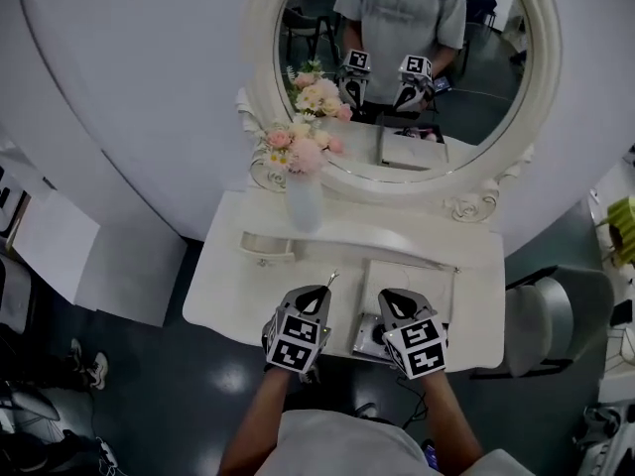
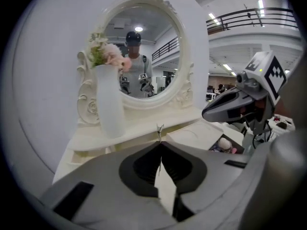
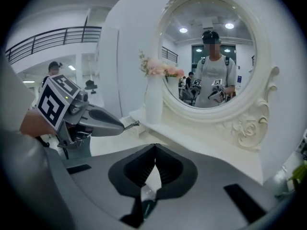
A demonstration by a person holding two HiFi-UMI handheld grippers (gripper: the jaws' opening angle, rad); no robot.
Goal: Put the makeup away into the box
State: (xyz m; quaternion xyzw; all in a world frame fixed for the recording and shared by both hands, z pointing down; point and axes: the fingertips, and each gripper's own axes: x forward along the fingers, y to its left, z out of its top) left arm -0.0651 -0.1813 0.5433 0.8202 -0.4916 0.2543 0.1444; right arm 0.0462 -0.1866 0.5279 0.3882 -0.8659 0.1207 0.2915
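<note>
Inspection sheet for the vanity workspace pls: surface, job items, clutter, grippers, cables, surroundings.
Surface: white vanity table.
Job's things: white box, open, makeup inside; thin metal tool sticking out of the left gripper's tips.
Clutter: vase of pink flowers.
Grippers: left gripper shut on the thin metal tool; right gripper shut, empty.
Cables: wires on the right gripper's body; none seen on table.
Surroundings: oval mirror, grey chair.

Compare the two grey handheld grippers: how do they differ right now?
The left gripper is shut on a thin silvery metal tool; the right gripper is shut empty. Left hovers beside the white box, right over it. Both point toward the white-framed oval mirror.
</note>
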